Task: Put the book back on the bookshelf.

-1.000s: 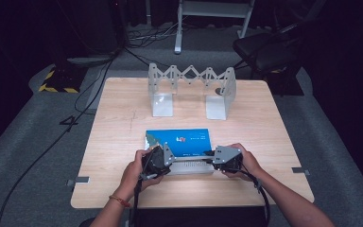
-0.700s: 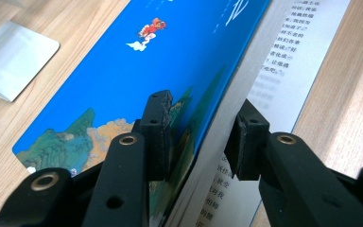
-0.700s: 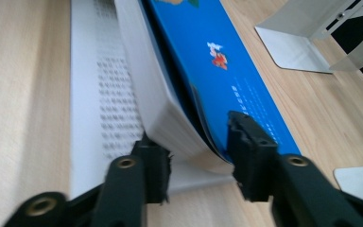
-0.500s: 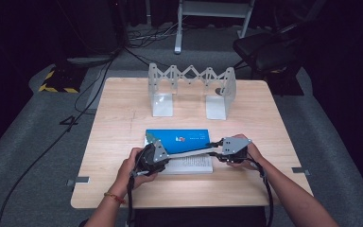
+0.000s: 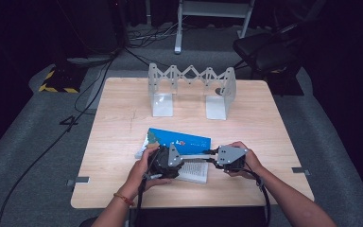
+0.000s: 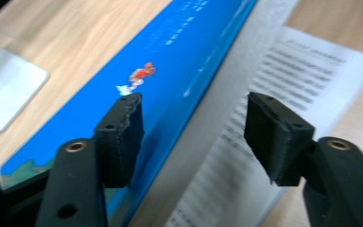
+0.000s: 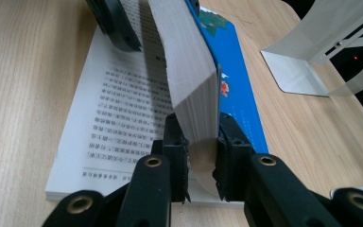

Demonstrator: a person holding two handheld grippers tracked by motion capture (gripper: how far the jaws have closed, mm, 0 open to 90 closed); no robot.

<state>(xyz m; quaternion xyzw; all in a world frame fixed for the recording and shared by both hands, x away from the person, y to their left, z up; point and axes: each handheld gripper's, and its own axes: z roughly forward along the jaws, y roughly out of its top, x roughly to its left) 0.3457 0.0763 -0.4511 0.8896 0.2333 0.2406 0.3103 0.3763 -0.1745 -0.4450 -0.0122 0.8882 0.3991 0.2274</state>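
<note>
While dark room surrounds, wood table [image 5: 123, 118] carries book [image 5: 179, 140], metal rack [image 5: 191, 90].

A light wooden table [image 5: 264, 113] stands on grey carpet [image 5: 33, 137], the room around it dark. Black cables [image 5: 82, 101] trail across the floor at the left (past a yellow-and-black striped block [image 5: 56, 85]). Beyond the table stand a black chair [image 5: 264, 52] and a white metal frame [image 5: 212, 14].

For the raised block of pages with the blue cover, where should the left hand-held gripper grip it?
On its long free edge, coming from the left, mirroring the right hand-held gripper: the raised block of pages stands on edge, so the left hand-held gripper, jaws open, can straddle it.
</note>
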